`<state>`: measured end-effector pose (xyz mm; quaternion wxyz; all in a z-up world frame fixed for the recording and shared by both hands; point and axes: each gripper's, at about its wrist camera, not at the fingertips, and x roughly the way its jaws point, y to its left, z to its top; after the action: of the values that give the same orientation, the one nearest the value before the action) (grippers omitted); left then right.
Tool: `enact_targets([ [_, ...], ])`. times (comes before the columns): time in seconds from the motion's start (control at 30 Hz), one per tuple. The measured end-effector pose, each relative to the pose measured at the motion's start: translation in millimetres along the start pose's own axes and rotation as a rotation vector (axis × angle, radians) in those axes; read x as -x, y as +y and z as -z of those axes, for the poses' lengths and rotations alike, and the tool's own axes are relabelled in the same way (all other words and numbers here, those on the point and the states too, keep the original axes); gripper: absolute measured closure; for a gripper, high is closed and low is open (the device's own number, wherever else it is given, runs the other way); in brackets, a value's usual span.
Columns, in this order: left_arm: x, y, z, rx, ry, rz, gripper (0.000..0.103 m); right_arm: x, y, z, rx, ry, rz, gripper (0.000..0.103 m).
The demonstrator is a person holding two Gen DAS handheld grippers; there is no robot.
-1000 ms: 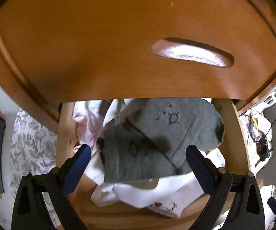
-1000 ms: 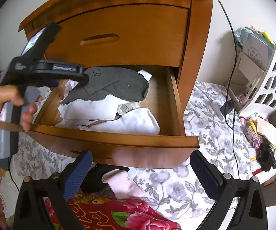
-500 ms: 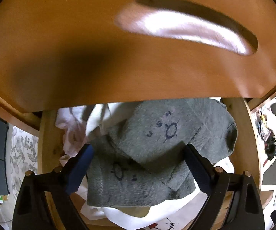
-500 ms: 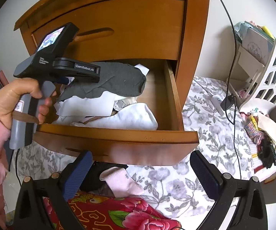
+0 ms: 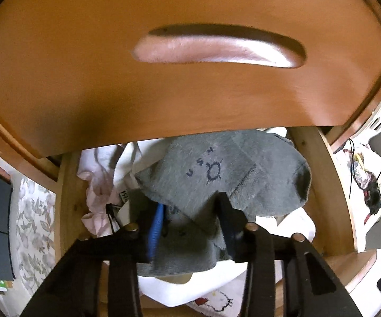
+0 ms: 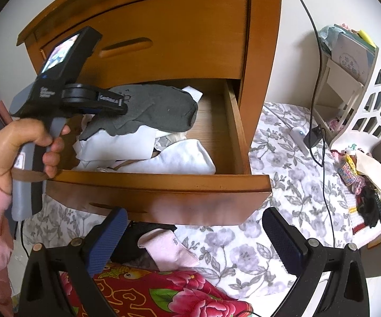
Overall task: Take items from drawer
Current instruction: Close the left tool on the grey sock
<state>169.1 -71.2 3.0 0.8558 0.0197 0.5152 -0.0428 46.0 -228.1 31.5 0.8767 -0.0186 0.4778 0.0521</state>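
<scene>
The grey socks (image 5: 217, 174) are lying on top of the white clothes (image 6: 180, 155) in the open drawer (image 6: 164, 185), in the lower middle of the left wrist view. Two socks are showing there, one across the other, each with a small dark drawing. The left gripper (image 5: 193, 216) is reaching into this pile; its jaws have just been closing, and the grey cloth is bunching between the two fingers, so they are clamping on the socks. In the right wrist view this gripper is sitting at the left of the frame, held by a hand (image 6: 18, 148) with a pink sleeve, and its tip is touching the socks.

The right gripper (image 6: 190, 240) is hovering in the lower part of its own view, in front of the drawer, with its two blue pads wide apart and nothing between them.

The drawer is belonging to a wooden nightstand (image 6: 264, 52); one closed drawer (image 6: 164, 39) with a long grip slot is standing above it. Below is lying a flowered grey sheet (image 6: 243, 251), with one pink sock (image 6: 169, 248) and a red flowered cloth (image 6: 164, 295) at the bottom. One white basket (image 6: 370, 100) is standing at the right edge.
</scene>
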Motion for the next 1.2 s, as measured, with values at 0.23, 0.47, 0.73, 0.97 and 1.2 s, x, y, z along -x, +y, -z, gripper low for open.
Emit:
enact_targets([
  [0.23,19,-2,18,-0.041,-0.073,0.028,0.082,-1,-2,2,-0.01,0.003,0.001,0.0],
  [0.47,28,-5,14,-0.05,-0.123,0.106,0.085,-6,-5,3,-0.021,0.011,0.0,0.0],
  [0.73,26,1,6,-0.015,-0.111,0.194,0.085,-11,-7,5,-0.025,0.021,-0.003,0.0],
  [0.97,20,22,-1,0.063,-0.089,0.24,0.084,-15,-9,6,-0.029,0.029,-0.002,0.0],
  [1.2,22,39,-9,0.125,-0.091,0.267,0.074,-19,-9,6,-0.026,0.036,-0.007,0.0],
])
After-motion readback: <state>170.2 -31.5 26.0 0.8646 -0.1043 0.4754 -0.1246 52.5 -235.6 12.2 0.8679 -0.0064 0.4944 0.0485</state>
